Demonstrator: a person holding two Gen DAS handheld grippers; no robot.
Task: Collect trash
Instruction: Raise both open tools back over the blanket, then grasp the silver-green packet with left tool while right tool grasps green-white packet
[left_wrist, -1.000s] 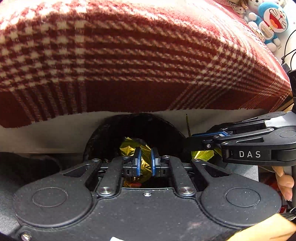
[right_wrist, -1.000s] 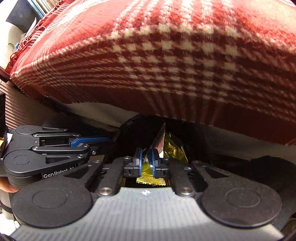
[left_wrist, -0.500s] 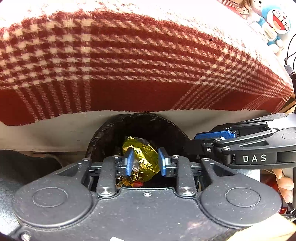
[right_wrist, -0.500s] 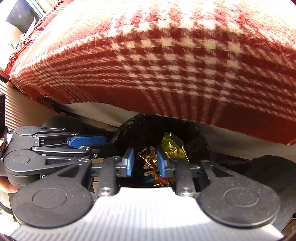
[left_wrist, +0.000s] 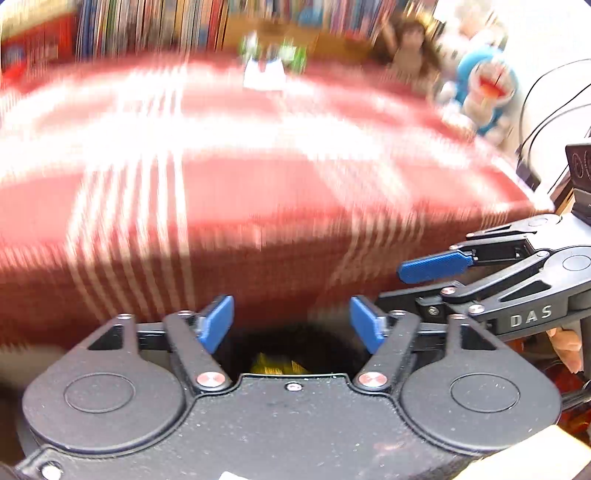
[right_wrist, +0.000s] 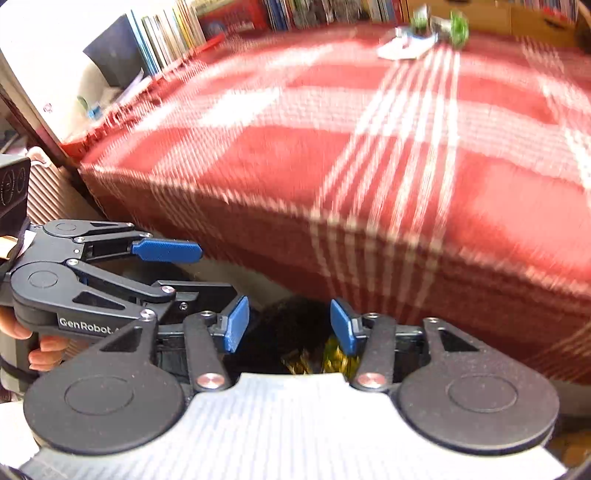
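My left gripper (left_wrist: 291, 325) is open and holds nothing; it hovers over the black trash bin (left_wrist: 314, 338). A gold foil wrapper (left_wrist: 277, 365) lies inside the bin. My right gripper (right_wrist: 290, 326) is open too and holds nothing, above the same bin (right_wrist: 291, 321), where gold wrappers (right_wrist: 332, 358) show. The two grippers sit side by side: the right gripper (left_wrist: 395, 286) at the right of the left wrist view, the left gripper (right_wrist: 210, 273) at the left of the right wrist view. White paper scraps (right_wrist: 406, 44) and a green piece (right_wrist: 458, 22) lie far back on the bed.
A bed under a red plaid blanket (left_wrist: 258, 192) fills the space ahead, its near edge just beyond the bin. Books (right_wrist: 166, 48) line the wall behind it. A blue plush toy (left_wrist: 487, 88) and a doll (left_wrist: 410, 51) sit at the back right. Cables (left_wrist: 543, 110) hang on the right.
Both grippers went from shut on gold wrappers to wide open, and the wrappers now lie in the bin. Both have risen, so the top of the bed has come into view.
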